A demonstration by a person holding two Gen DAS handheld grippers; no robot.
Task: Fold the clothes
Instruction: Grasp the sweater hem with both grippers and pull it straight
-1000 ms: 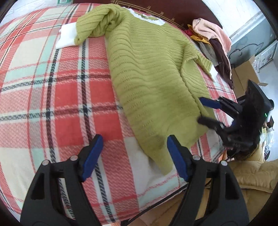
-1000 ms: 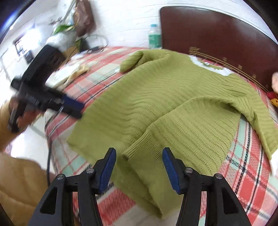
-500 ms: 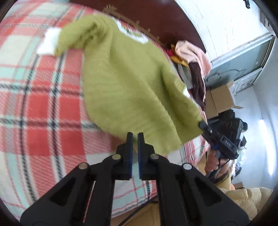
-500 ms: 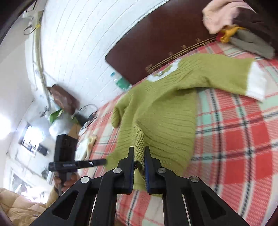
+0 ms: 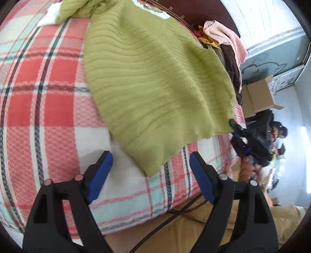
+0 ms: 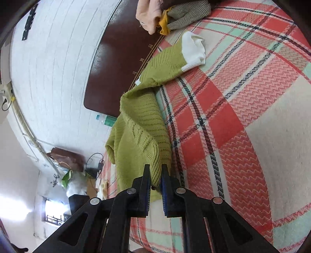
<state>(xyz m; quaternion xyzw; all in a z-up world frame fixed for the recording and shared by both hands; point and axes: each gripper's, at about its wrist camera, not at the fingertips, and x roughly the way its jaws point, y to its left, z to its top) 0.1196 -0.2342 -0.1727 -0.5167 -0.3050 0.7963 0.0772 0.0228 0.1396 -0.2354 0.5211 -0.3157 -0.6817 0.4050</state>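
Observation:
An olive-green knit sweater [image 5: 155, 77] with white cuffs and collar trim lies on the red plaid bedspread [image 5: 48, 101]. My left gripper [image 5: 150, 171] is open, its blue pads on either side of the sweater's near hem corner, just above the bed. My right gripper [image 6: 155, 181] is shut on the sweater's hem [image 6: 153, 169] and holds that edge lifted, so the cloth [image 6: 136, 132] hangs in a fold above the bed. The right gripper also shows in the left wrist view [image 5: 245, 140] at the sweater's right hem corner. One white cuff [image 6: 194, 50] rests on the bed.
A dark brown headboard [image 6: 116, 64] stands at the bed's far end. A pile of pink, yellow and grey clothes [image 6: 165, 17] lies by it. A cardboard box [image 5: 258, 97] sits on the floor to the right. A water bottle [image 6: 107, 119] stands beyond the bed.
My left gripper, shut half a second ago, has opened and now sits over the near hem corner. My right gripper stays shut on the hem and has lifted and turned it.

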